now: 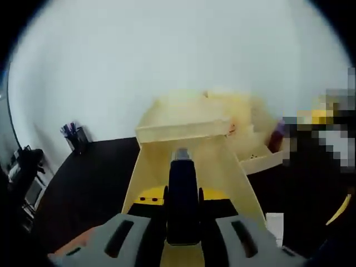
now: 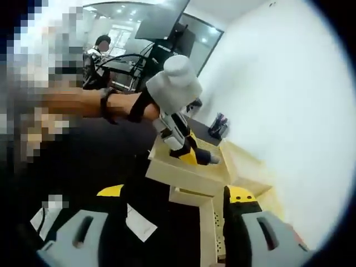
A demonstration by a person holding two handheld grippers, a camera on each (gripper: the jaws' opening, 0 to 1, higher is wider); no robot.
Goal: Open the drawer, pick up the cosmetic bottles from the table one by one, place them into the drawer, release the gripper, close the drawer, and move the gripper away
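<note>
1. Left gripper: jaws clamped on a dark cosmetic bottle, upright, silver cap on top, held above the open drawer.
2. Drawer: pale yellow wood, pulled out of a small wooden organiser on a dark table.
3. Pen cup: far left on the table, against the white wall.
4. Right gripper: jaws spread wide, holding nothing, just beside the organiser.
5. In the right gripper view, the left gripper dips into the drawer; a person's forearm is behind it.
</note>
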